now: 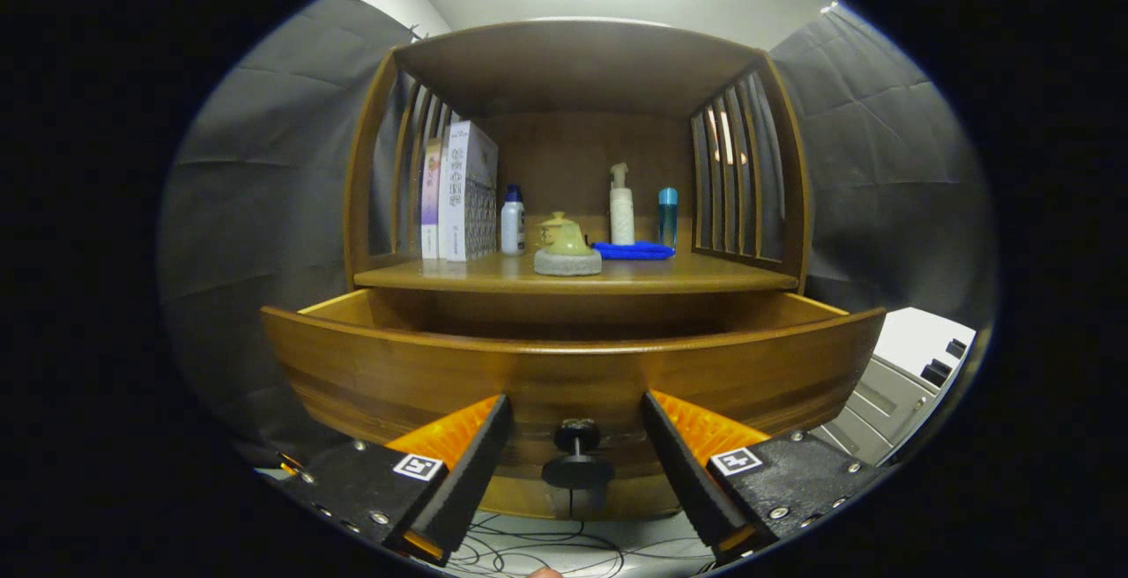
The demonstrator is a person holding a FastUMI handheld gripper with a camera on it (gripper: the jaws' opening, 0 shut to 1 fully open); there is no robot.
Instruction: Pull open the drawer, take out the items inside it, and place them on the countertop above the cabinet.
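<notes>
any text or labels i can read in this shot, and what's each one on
None can be read.
White box on the countertop: printed pattern and lettering, too blurred.
Slim box beside it: too small.
Bottles: no legible label.
Gripper, open around the drawer knob: square marker tags, no words.

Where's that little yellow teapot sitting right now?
The teapot sits on a round stone coaster at the shelf's front, between the white bottle and the blue cloth, above the open drawer and well beyond the open claw.

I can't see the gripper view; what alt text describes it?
A wooden drawer stands pulled open, its small black knob between the gripper's open fingers, untouched. Above, the cabinet's wooden countertop holds boxes, bottles and a blue cloth.
</notes>
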